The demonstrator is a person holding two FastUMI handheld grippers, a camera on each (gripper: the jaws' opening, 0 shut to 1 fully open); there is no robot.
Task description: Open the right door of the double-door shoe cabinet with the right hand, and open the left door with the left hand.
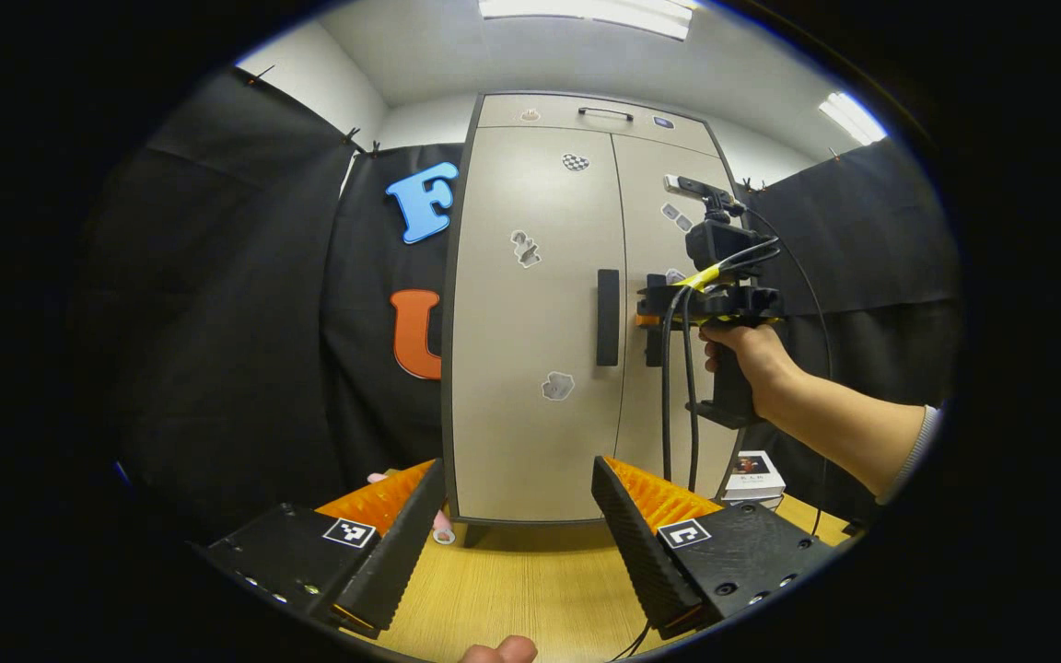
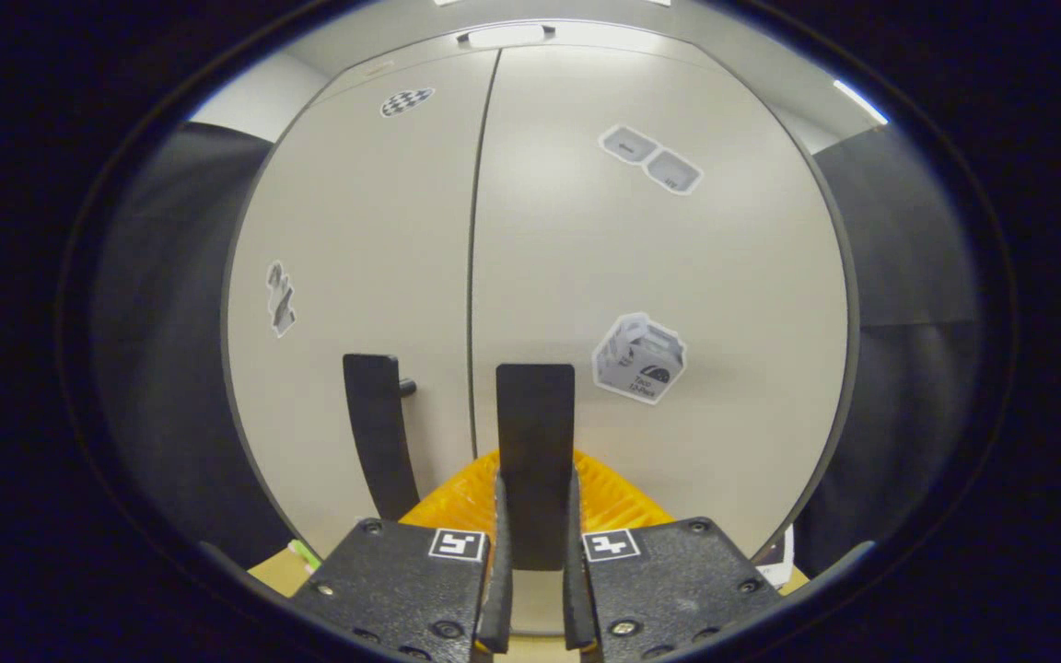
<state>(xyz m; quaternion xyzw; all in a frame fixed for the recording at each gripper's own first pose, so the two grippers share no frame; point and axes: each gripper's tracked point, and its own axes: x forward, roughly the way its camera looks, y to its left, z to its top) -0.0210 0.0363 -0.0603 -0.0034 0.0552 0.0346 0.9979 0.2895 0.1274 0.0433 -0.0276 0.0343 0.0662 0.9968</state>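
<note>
The beige double-door shoe cabinet (image 1: 530,387) stands on a wooden table with both doors shut. Its left door (image 1: 530,350) carries a black vertical handle (image 1: 608,317). Low in the left gripper view, my left gripper (image 1: 517,479) is open, well short of the cabinet and roughly level with its base. A hand holds my right gripper (image 1: 647,320) against the right door (image 1: 669,387). In the right gripper view, my right gripper (image 2: 535,483) is shut on the right door's handle (image 2: 535,433), one finger on each side. The left door's handle (image 2: 378,433) stands just left of it.
A top drawer with a slim handle (image 1: 604,112) sits above the doors. Black cables (image 1: 678,387) hang from the right gripper in front of the right door. A small box (image 1: 756,474) lies right of the cabinet, and a pink object (image 1: 443,527) lies at its left foot.
</note>
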